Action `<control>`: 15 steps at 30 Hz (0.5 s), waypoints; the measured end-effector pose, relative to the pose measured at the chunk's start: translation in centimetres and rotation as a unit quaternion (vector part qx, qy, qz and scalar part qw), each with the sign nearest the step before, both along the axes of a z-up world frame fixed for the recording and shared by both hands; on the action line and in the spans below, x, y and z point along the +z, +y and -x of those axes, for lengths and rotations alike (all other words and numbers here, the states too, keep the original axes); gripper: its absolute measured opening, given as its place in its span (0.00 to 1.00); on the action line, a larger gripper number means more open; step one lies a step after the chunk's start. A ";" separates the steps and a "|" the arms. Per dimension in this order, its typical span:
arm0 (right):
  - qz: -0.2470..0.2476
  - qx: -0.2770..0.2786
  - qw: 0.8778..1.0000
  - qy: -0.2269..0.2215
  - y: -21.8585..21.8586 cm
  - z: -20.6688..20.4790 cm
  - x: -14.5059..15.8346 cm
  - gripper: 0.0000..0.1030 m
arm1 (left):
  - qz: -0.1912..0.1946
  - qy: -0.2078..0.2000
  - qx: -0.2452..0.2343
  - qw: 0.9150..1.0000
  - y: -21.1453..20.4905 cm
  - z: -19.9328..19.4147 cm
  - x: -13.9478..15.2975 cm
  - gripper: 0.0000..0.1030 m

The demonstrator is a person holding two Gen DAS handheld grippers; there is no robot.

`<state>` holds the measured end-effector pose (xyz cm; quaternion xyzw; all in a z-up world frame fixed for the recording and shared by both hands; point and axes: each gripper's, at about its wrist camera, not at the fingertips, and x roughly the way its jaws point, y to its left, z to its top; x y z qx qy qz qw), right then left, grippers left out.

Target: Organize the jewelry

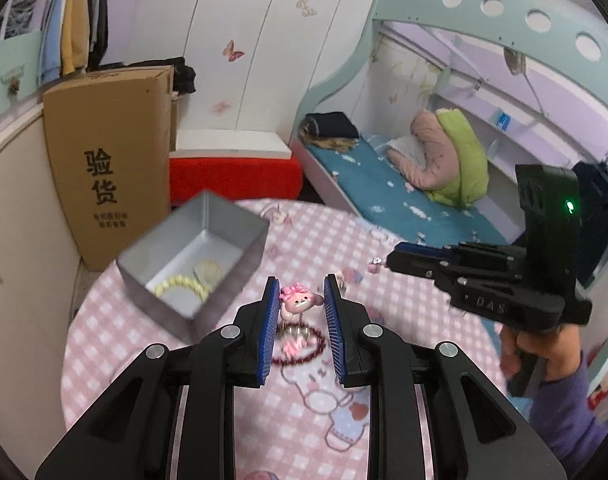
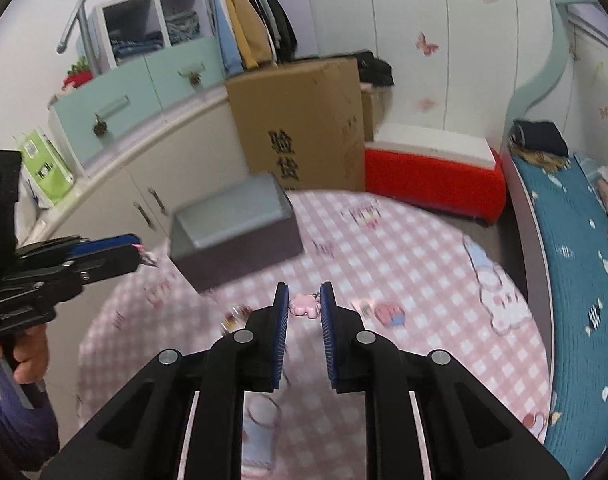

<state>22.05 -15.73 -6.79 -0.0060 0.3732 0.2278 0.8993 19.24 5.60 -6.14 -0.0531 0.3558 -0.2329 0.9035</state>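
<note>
We hold both grippers angled down over the checked tablecloth [image 1: 123, 344]. Left gripper [image 1: 301, 304] pinches a pink bear charm [image 1: 297, 303]; right gripper [image 2: 304, 307] pinches a pink charm [image 2: 302, 306]. The cardboard box [image 1: 103, 160] reads "验货".

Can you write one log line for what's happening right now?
left gripper: shut on pink bear charm | right gripper: shut on pink charm | grey box: holds yellow bracelet
</note>
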 end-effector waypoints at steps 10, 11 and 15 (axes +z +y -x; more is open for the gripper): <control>-0.018 0.025 1.000 -0.005 6.5 -4.4 2.4 0.15 | 0.008 0.054 0.043 0.998 3.7 -6.8 0.0 0.23; -0.017 0.028 0.999 0.002 7.4 -5.2 2.2 0.15 | 0.008 0.061 0.043 0.997 3.9 -7.3 -0.3 0.23; -0.006 0.035 0.999 0.020 9.8 -7.3 0.8 0.15 | 0.003 0.088 0.062 0.994 4.6 -9.0 -2.2 0.23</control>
